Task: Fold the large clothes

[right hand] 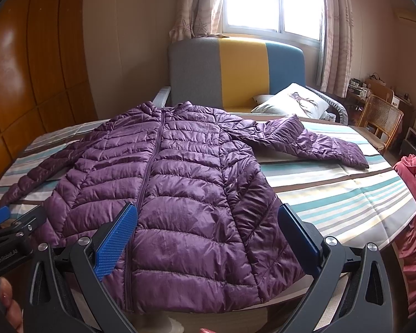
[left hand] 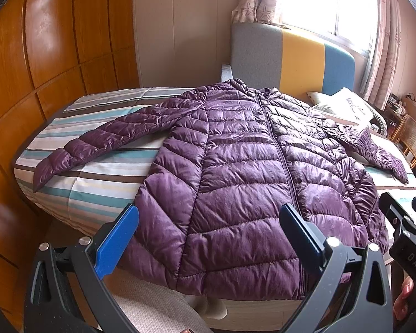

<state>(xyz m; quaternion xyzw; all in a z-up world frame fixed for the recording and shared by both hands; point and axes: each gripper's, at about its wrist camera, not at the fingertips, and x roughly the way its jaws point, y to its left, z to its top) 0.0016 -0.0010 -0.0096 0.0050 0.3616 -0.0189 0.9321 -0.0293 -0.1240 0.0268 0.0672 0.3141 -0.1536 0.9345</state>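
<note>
The purple jacket [left hand: 244, 172] lies flat on the striped bed [left hand: 102, 183], collar toward frame top, hem just beyond my left gripper [left hand: 208, 238] and right gripper [right hand: 208, 238], both spread wide and empty.

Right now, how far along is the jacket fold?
Done: the purple jacket lies zipped, face up and spread flat on the striped bed. In hand: nothing; the left claw and right claw both hover open near its hem. Left: every fold, since both sleeves lie outstretched.
</note>
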